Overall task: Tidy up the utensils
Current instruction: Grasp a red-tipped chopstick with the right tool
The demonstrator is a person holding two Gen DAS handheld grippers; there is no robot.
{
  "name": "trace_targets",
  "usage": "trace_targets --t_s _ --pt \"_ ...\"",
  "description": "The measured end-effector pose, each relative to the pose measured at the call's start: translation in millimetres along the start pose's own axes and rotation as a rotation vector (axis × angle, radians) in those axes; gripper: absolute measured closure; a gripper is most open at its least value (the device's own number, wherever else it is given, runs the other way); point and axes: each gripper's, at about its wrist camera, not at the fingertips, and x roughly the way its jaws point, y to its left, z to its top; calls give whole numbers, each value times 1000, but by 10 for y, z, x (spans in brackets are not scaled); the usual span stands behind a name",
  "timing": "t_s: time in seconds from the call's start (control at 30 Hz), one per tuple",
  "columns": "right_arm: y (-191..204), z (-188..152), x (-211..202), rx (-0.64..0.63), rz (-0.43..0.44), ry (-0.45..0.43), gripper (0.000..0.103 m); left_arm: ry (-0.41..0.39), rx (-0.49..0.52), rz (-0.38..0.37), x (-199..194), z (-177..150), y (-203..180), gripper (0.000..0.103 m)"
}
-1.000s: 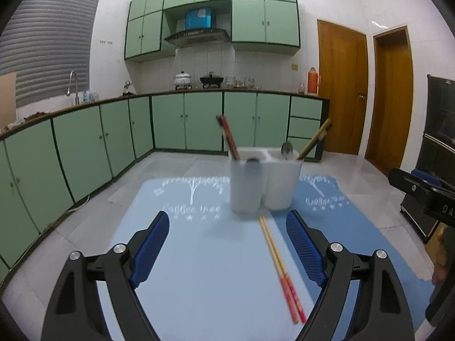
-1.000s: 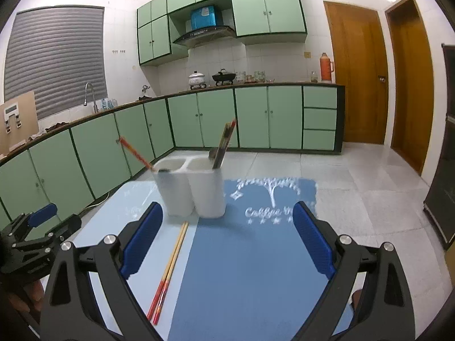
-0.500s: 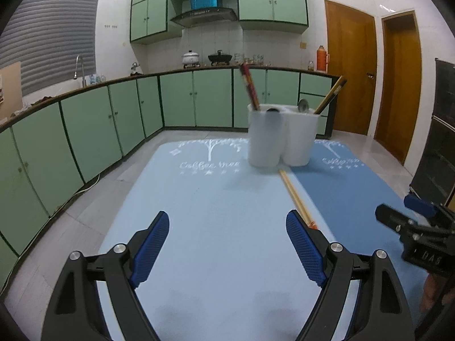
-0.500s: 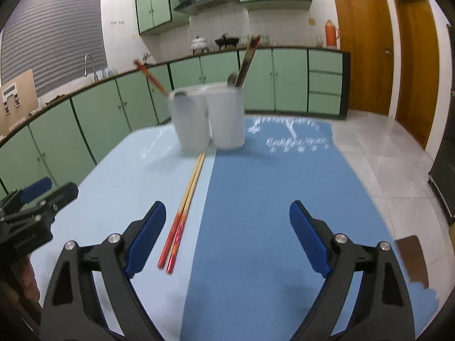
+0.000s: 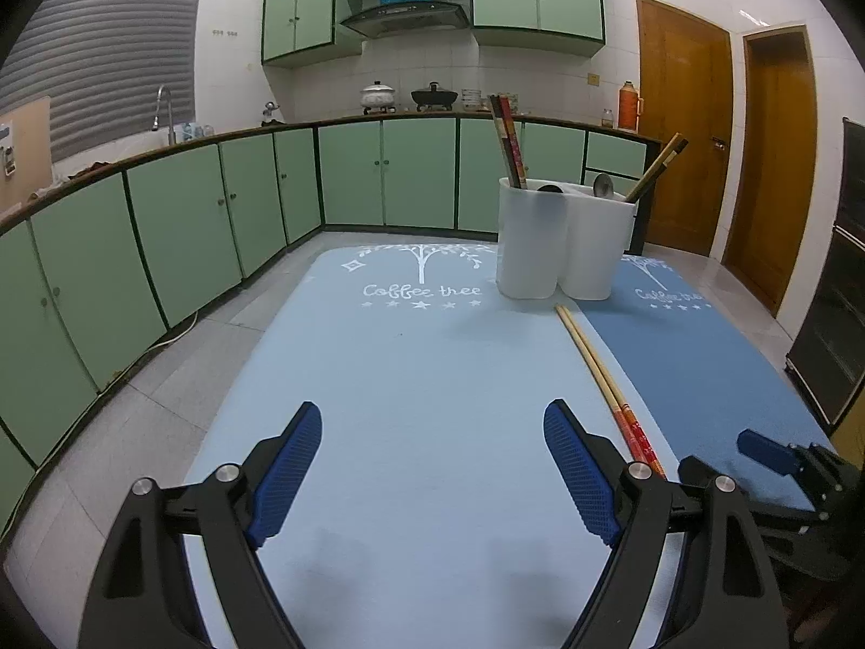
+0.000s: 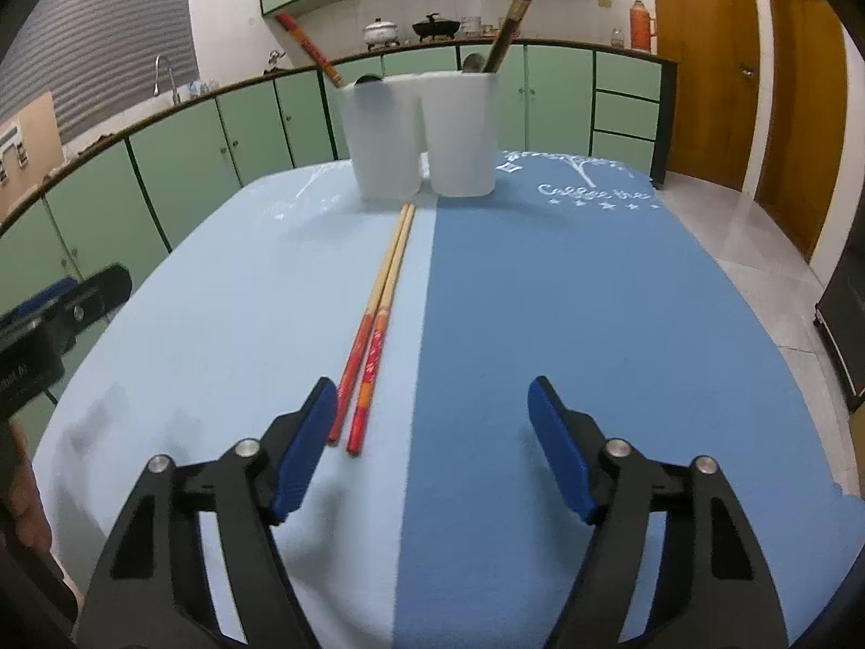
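I read "Coffee tree" [image 5: 421,290] on the mat. My left gripper [image 5: 432,465] and right gripper [image 6: 432,432] are both spread, empty. The chopsticks [image 6: 381,308] lie near the white holder [image 6: 421,135].

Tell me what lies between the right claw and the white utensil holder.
In the right wrist view, only the pair of chopsticks lies on the mat between the open right claw and the utensil holder; their red ends are nearest the claw.
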Motion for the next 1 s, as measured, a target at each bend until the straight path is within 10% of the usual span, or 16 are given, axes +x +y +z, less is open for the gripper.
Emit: trace_targets --t_s 0.4,0.67,1.0 --pt "142 -9 155 -66 -7 85 63 -3 -15 -6 12 -12 53 20" --pt "153 1 149 -73 35 102 98 4 -11 -20 29 -5 0 20" --pt "-242 27 3 29 6 84 98 45 9 -106 77 -64 -424 20"
